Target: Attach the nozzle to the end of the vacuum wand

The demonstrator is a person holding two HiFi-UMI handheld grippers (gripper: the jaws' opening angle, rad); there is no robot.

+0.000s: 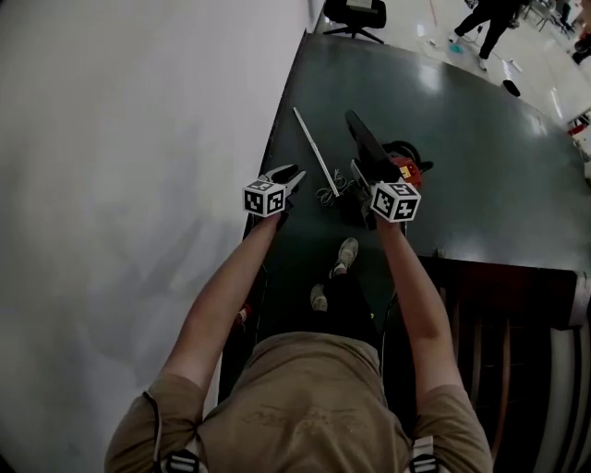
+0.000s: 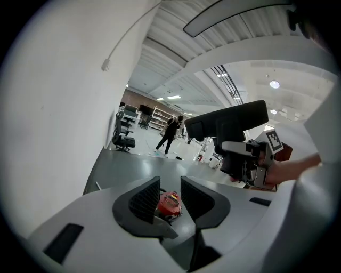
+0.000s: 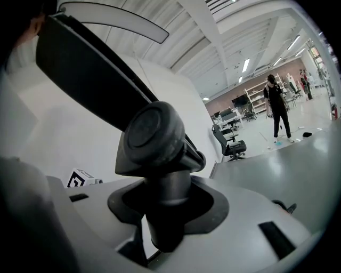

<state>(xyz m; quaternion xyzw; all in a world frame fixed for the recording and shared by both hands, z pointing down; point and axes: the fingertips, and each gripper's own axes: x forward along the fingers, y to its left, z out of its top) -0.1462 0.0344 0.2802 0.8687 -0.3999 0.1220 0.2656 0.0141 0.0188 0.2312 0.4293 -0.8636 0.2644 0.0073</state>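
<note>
My right gripper [image 1: 371, 185] is shut on the neck of the black vacuum nozzle [image 1: 362, 139], whose long flat head reaches away from me. In the right gripper view the nozzle's round joint [image 3: 155, 137] fills the space between the jaws of the gripper [image 3: 165, 213]. The silver wand [image 1: 316, 151] lies on the dark floor ahead, between the two grippers, with the red vacuum body [image 1: 407, 168] to its right. My left gripper [image 1: 294, 175] hangs left of the wand, narrowly open and empty [image 2: 170, 184]; the red body [image 2: 169, 202] shows far off through its gap.
A white wall [image 1: 138, 139] runs along the left of the floor. A dark slatted wooden piece [image 1: 499, 323] stands at the lower right. An office chair [image 1: 355, 14] and a walking person [image 1: 485, 23] are far ahead. My own shoes [image 1: 346, 254] are below the grippers.
</note>
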